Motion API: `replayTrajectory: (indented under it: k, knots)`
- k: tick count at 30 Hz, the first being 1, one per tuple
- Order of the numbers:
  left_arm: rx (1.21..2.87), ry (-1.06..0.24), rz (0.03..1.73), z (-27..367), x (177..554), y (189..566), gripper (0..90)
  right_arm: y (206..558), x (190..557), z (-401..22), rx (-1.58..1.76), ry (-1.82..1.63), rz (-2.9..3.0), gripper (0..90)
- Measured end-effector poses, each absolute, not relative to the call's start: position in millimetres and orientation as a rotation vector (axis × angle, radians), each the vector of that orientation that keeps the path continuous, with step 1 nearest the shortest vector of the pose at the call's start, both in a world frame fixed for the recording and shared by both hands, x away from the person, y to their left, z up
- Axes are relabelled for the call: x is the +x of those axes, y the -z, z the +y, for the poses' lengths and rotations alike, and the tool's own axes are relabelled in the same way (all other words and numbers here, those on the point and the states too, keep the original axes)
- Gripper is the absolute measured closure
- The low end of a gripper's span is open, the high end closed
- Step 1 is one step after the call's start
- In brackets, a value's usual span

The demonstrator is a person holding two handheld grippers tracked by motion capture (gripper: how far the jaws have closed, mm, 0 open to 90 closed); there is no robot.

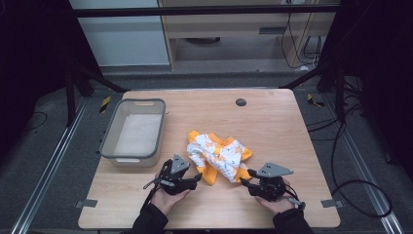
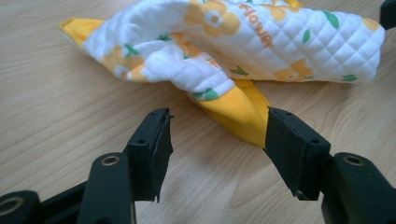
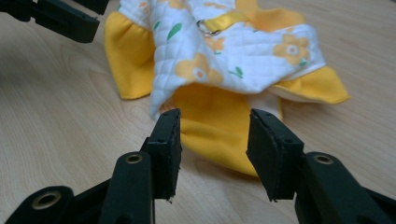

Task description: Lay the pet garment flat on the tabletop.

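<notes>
Showing a metal ring [image 3: 204, 25] on the quilted garment [image 3: 233, 51], the right gripper view

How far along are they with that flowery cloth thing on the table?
Early on, it seems. The quilted white-and-yellow flowered garment lies crumpled on the wooden table. The left gripper and right gripper sit open beside it, gripping nothing. The grey plastic bin is empty, so any folding or binning remains.

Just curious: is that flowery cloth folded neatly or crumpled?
Crumpled: the quilted flower-print cloth lies bunched on the table, yellow lining twisted out.
</notes>
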State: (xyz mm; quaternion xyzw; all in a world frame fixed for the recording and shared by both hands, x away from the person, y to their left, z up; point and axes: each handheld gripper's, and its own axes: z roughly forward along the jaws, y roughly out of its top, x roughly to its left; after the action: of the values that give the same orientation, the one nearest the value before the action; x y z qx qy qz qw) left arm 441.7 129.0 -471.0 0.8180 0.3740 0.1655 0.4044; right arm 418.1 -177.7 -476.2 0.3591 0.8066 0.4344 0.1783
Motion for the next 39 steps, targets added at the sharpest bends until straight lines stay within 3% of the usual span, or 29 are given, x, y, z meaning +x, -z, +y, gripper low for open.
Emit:
replayTrajectory:
  k: [9,12,13,14,15,16,19,39]
  knots:
    - [2.106,-0.380,0.943,111.0,443.1,484.9,40.9,490.6,419.8,-156.8,0.950,-1.167,2.380,52.3]
    - [2.121,-0.354,0.944,105.8,446.1,488.5,54.7,496.1,423.6,-149.8,0.940,-1.128,2.389,54.7]
    - [2.118,-0.345,0.949,104.7,446.5,489.0,54.7,497.0,424.3,-147.9,0.936,-1.119,2.385,56.9]
    - [2.126,-0.329,0.944,104.4,447.5,489.0,64.6,497.3,425.8,-145.8,0.927,-1.095,2.381,64.1]
    - [2.126,-0.329,0.944,104.4,447.5,489.0,67.7,497.3,425.8,-145.8,0.927,-1.095,2.381,64.1]
    - [2.129,-0.320,0.947,105.4,447.9,488.5,72.6,496.0,426.8,-145.0,0.930,-1.097,2.376,73.5]
    - [2.134,-0.312,0.954,107.5,448.6,487.5,81.2,493.2,426.8,-145.1,0.945,-1.095,2.371,80.5]
    - [2.083,-0.220,0.858,177.3,434.8,443.0,83.4,435.9,414.7,-199.4,1.144,-1.554,2.260,83.4]
